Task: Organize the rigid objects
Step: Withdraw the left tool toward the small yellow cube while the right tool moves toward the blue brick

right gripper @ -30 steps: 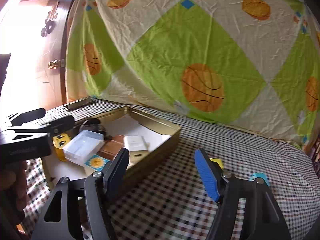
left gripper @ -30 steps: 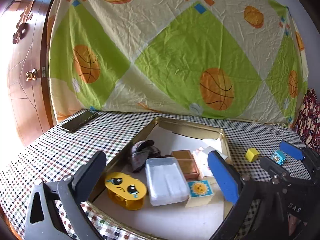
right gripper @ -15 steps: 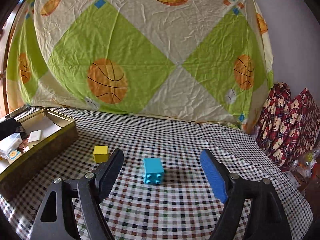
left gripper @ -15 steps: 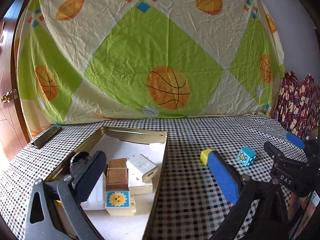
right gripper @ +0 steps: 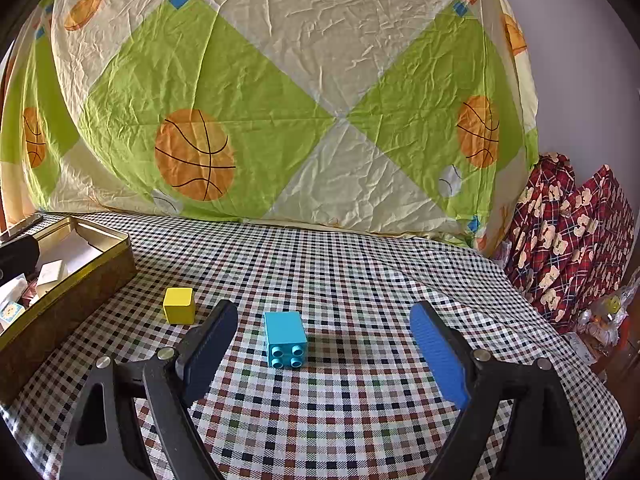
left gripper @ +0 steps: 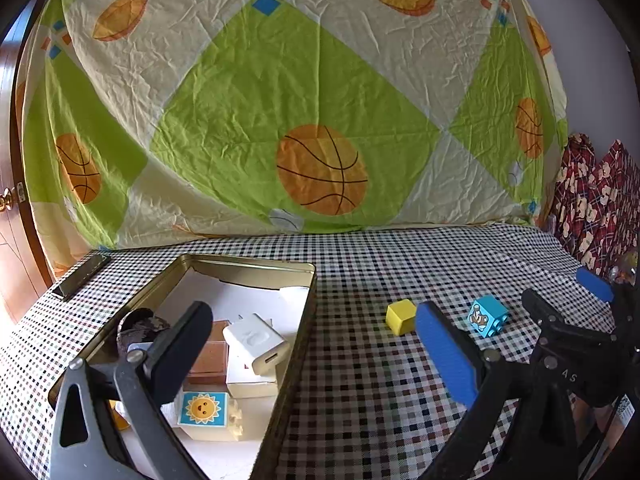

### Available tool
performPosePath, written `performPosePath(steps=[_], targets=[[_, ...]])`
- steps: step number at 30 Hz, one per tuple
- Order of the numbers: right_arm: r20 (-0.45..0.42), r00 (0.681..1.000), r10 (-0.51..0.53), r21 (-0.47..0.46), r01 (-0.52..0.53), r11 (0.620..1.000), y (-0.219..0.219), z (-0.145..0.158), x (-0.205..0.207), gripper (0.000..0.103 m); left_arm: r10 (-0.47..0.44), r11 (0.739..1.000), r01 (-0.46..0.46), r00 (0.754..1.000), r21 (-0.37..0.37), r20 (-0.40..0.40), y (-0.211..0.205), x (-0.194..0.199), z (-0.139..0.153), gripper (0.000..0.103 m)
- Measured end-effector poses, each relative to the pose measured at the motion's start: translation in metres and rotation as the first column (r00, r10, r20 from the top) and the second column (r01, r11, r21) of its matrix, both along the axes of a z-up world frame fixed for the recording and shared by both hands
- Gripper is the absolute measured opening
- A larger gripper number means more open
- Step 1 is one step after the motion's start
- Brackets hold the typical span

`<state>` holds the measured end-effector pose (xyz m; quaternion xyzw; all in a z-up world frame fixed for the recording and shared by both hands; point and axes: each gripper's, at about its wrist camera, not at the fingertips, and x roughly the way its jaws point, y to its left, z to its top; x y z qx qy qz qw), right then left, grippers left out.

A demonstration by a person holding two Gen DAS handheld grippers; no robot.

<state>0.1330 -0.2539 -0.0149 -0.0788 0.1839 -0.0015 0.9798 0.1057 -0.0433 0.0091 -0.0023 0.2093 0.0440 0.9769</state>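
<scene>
- Views swing off my tin (left gripper: 224,268), already stocked with blocks, toward the open checked cloth (right gripper: 360,280).
- Right gripper (right gripper: 320,344) has just been spreading its jaws; they stand wide, with the blue brick (right gripper: 285,338) ahead, untouched.
- Left gripper (left gripper: 312,356) gapes empty at the tin's edge.
- Yellow cube (right gripper: 179,305) waits beside the brick, likely after it.

Left claw (left gripper: 312,344) open over gold tin's rim (left gripper: 298,344), yellow cube (left gripper: 400,316) and blue brick (left gripper: 488,316) on checked cloth (left gripper: 360,264)
</scene>
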Motion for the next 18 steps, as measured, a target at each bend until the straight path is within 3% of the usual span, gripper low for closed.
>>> performPosePath(steps=[18], targets=[[0.008, 1.000, -0.013, 0.035, 0.013, 0.999, -0.0058, 0.0004, -0.0013, 0.093, -0.016, 1.000, 0.016, 1.000, 0.014, 0.000, -0.0077, 0.0000, 0.0008, 0.103]])
